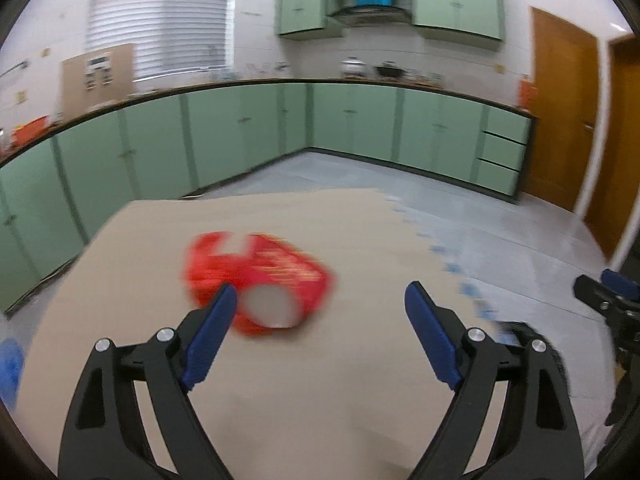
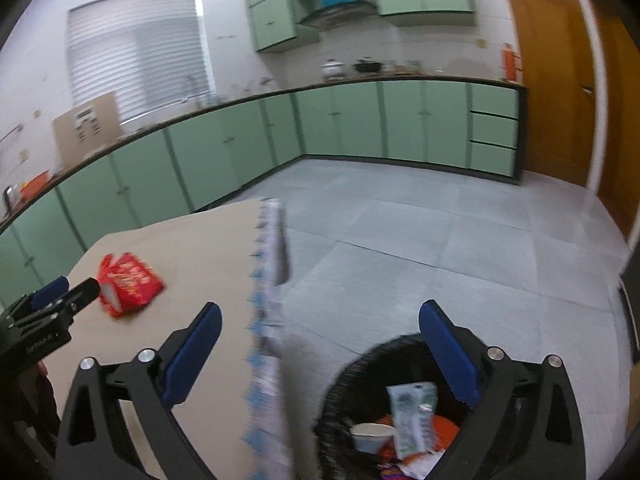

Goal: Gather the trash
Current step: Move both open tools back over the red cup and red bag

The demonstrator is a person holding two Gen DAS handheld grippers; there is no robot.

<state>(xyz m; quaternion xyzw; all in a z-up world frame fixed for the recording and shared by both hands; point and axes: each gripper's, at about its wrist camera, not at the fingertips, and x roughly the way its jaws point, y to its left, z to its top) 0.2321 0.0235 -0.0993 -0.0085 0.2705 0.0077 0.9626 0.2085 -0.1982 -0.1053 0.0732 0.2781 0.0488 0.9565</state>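
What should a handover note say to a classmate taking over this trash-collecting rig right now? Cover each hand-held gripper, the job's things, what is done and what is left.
Left hand-held gripper: open, empty, pointing at the red box lying on the table.
Right hand-held gripper: open, empty, above the black trash bin on the floor beside the table.
Done: a green-and-white carton, a paper cup and other wrappers are in the bin.
Left: pick up the red box and drop it into the bin.

Black grippers (image 1: 320, 300), blue pads (image 2: 192, 354), silver screws.
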